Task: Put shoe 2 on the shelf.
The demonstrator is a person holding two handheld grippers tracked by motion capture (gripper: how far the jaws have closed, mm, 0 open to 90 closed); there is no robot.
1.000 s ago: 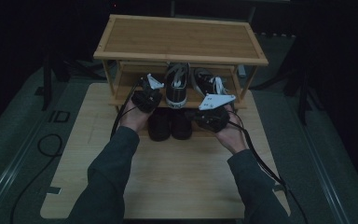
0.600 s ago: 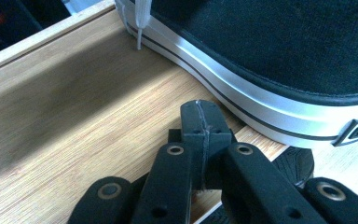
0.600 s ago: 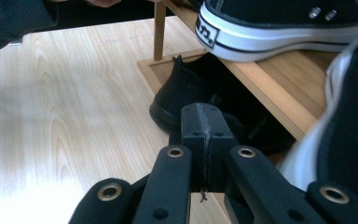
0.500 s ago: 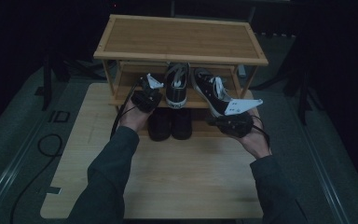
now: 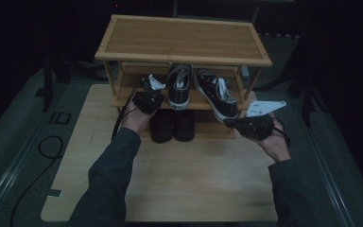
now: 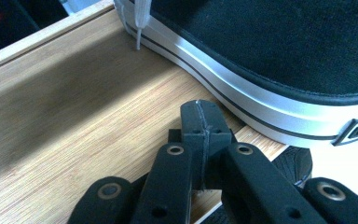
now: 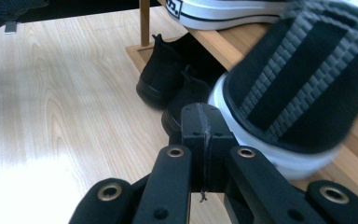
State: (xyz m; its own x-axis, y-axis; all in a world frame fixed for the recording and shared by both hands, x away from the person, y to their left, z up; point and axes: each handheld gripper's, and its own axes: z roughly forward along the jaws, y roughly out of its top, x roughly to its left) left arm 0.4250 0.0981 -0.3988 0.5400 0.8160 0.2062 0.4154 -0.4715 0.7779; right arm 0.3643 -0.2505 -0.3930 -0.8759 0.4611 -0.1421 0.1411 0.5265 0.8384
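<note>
Two black-and-white sneakers stand on the middle shelf of a bamboo shoe rack [image 5: 184, 40]. The left sneaker [image 5: 179, 87] points straight in. The right sneaker [image 5: 217, 94] lies at an angle, its heel hanging off the shelf's front edge. My left gripper [image 5: 152, 94] rests shut on the shelf [image 6: 74, 121] beside the left sneaker's white sole [image 6: 242, 88]. My right gripper [image 5: 229, 124] is shut on nothing, just below and in front of the right sneaker's heel, whose striped tread [image 7: 298, 88] fills the right gripper view's right side.
A pair of plain black shoes [image 5: 172, 125] sits under the shelf on the light wooden board [image 5: 194, 175]; they show as black shoes [image 7: 168, 79] beyond my right jaws. A dark cable [image 5: 38, 156] lies on the grey floor to the left.
My right gripper has moved to the right and back from the rack. The right sneaker has swung so its heel sticks out at an angle. The left gripper stayed still.
</note>
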